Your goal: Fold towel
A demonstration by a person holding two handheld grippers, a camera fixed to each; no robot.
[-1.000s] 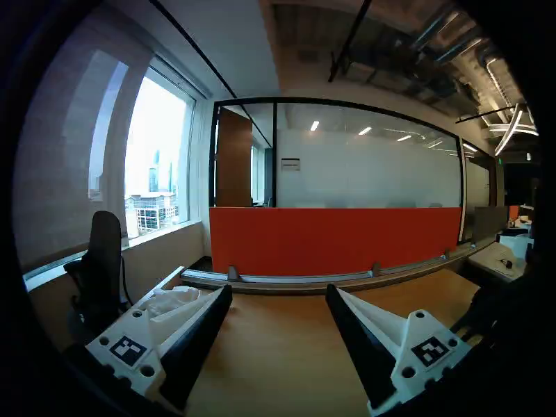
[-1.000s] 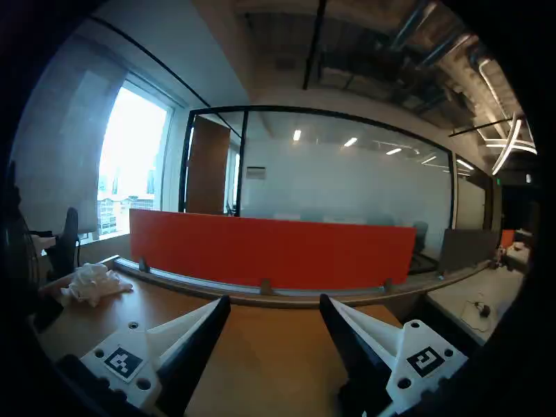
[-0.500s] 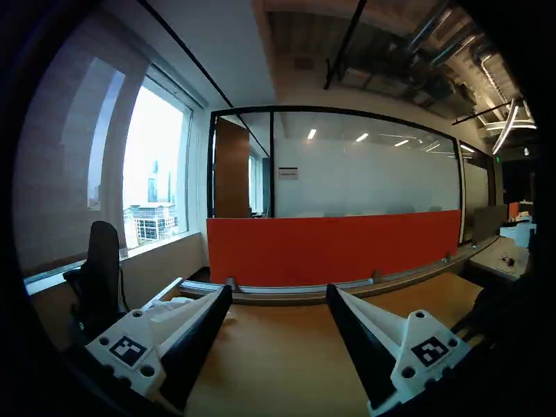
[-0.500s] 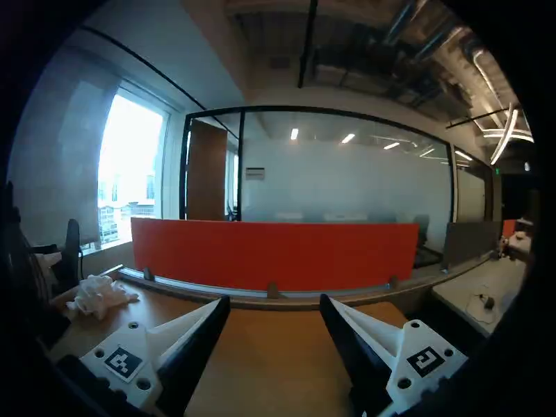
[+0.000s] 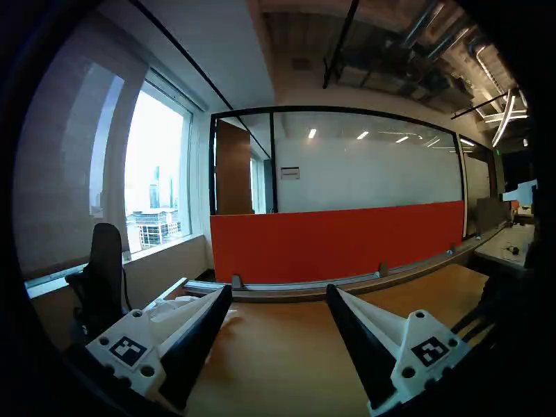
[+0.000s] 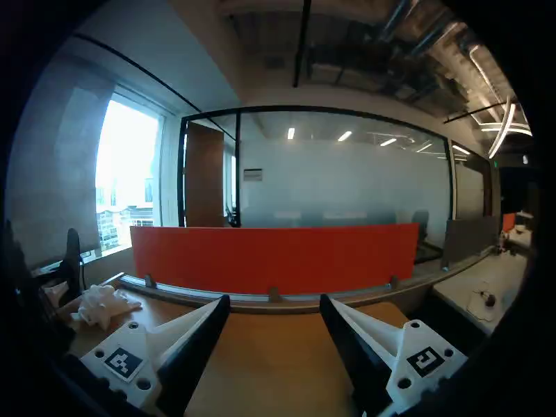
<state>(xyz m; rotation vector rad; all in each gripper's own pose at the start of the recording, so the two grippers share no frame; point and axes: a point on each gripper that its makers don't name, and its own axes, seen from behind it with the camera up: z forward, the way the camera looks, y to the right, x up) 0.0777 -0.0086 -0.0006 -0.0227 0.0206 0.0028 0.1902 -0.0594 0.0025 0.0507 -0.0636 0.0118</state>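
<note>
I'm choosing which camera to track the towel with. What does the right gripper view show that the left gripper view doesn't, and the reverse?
Right gripper view: the crumpled white towel lies in plain sight on the wooden desk, toward the image's left of the right gripper. Left gripper view: the towel peeks from behind a finger of the left gripper, mostly hidden, while a black office chair stands clear by the window. Shared: the orange partition panel along the desk's far edge, and both grippers' fingers open with nothing between them.

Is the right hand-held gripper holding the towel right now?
No, the crumpled white towel lies on the wooden desk, off to the side of the open right hand-held gripper.
</note>
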